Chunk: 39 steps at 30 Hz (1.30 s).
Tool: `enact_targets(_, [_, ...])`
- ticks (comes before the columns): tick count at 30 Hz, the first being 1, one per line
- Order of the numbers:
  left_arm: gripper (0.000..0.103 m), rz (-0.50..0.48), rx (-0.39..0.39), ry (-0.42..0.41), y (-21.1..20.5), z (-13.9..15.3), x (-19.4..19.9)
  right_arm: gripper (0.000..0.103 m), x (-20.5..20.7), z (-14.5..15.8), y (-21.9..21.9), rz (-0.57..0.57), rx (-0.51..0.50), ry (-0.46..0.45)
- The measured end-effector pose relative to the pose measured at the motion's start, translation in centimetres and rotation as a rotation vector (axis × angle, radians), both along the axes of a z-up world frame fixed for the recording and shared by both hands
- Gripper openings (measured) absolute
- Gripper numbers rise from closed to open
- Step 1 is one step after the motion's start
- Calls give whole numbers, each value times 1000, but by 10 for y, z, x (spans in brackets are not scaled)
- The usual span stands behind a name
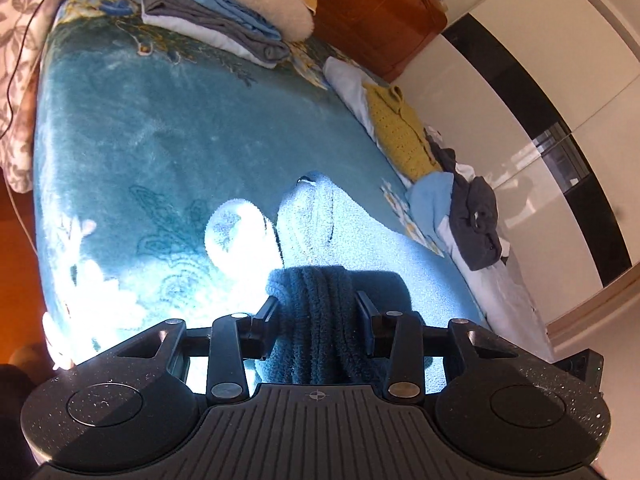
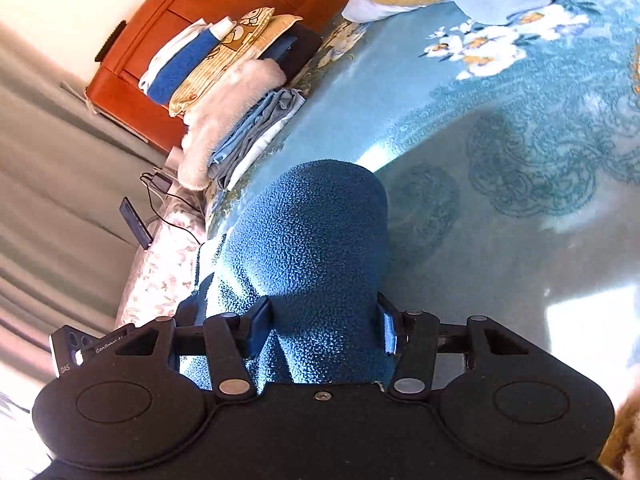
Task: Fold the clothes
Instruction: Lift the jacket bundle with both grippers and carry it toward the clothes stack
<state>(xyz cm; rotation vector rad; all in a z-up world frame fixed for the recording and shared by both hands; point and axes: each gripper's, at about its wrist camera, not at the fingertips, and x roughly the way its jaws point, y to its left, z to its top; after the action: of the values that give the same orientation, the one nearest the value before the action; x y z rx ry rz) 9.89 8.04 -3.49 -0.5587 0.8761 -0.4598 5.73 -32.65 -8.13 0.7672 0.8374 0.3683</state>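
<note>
Both ur grippers, left gripper (image 1: 316, 310) & right gripper (image 2: 322, 320), pinch the blue fleece (image 2: 316, 240). Folded stack (image 1: 224, 20) done; messy pile (image 1: 460, 192) left.

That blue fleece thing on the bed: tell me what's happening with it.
A person is folding laundry with two handheld grippers. The left gripper is clamped on a bunched edge of the teal-blue fleece garment, which partly lies on the teal floral blanket. The right gripper grips another thick fold of it. A stack of folded clothes waits at the far end.
</note>
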Motion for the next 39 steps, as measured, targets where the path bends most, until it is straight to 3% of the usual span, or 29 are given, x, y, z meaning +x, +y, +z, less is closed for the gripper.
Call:
enact_targets(6, [38, 2, 55, -23, -6, 6, -6, 54, -1, -4, 0, -20, 16, 23])
enact_targets(14, [43, 7, 40, -23, 2, 7, -8, 60, 2, 4, 3, -12, -16, 50])
enact_targets(18, [53, 16, 32, -30, 15, 10, -11, 63, -1, 7, 3, -14, -24, 58])
enact_targets(20, [54, 13, 17, -15, 19, 7, -10, 65, -5, 9, 1, -15, -29, 59])
enact_targets(23, [64, -10, 16, 14, 16, 0, -6, 66, -13, 10, -3, -20, -34, 60])
enact_targets(25, [66, -21, 10, 33, 13, -6, -3, 68, -17, 7, -6, -29, -22, 70])
enact_targets(29, [77, -3, -36, 71, 18, -17, 3, 69, -19, 0, -5, -35, 11, 77])
enact_targets(34, [78, 7, -61, 91, 23, -23, 3, 71, -13, -9, 0, -23, 49, 79])
enact_targets(39, [82, 21, -180, 136, 29, -40, 11, 73, -9, -15, -1, -27, 78, 79])
